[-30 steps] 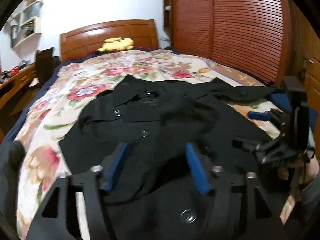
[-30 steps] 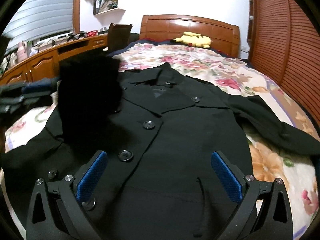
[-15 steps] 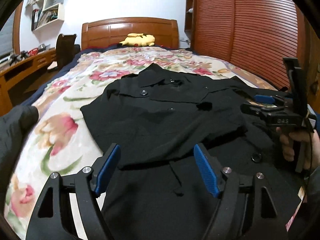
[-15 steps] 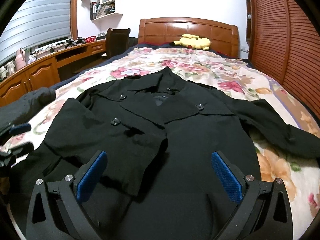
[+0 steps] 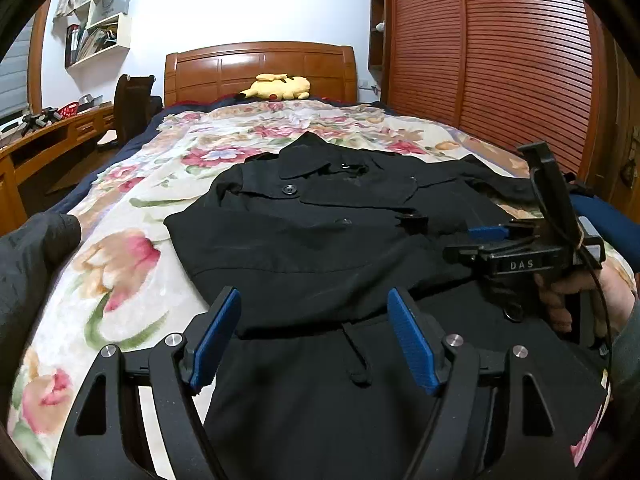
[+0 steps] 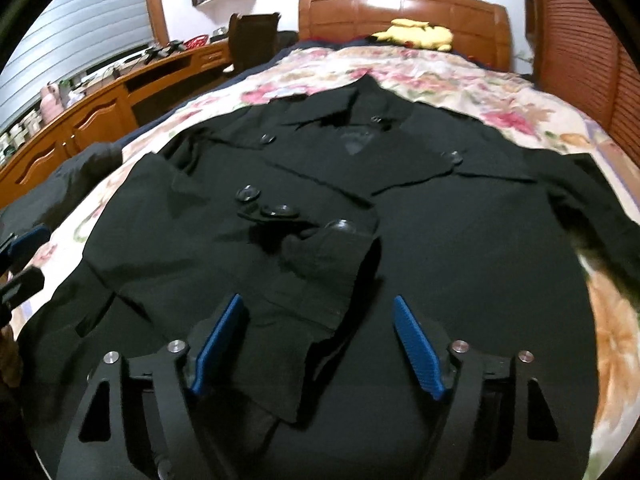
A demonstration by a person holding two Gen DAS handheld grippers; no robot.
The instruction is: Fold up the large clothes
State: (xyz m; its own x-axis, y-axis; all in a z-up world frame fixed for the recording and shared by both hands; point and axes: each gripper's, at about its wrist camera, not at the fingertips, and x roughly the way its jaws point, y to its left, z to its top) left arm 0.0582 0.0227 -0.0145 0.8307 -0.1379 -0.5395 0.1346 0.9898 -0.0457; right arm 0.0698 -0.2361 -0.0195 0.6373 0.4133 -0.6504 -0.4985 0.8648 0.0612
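A black double-breasted coat (image 5: 320, 240) (image 6: 460, 260) lies face up on the floral bedspread (image 5: 132, 264). One sleeve (image 6: 224, 240) is folded across its chest, and the cuff end lies below my right gripper (image 6: 317, 300). That gripper's jaws are closing, and the blue pads do not touch the cloth. The other sleeve (image 6: 600, 208) stretches out to the right. My left gripper (image 5: 312, 294) hovers open over the coat's lower half with nothing between its fingers. In the left wrist view the right gripper (image 5: 476, 244) sits at the right, held in a hand (image 5: 576, 292). The left gripper (image 6: 24, 260) shows at the right wrist view's left edge.
A yellow plush toy (image 5: 280, 86) lies by the wooden headboard (image 5: 260, 68). A desk (image 5: 48, 136) and a chair (image 5: 134, 108) stand left of the bed. Slatted wooden doors (image 5: 500, 60) run along the right. A dark sleeve of the person (image 5: 32, 260) is at the left.
The sleeve that hung raised at the coat's left a second ago now lies flat across the chest. The right gripper has dropped closer to the cuff and its jaws have narrowed.
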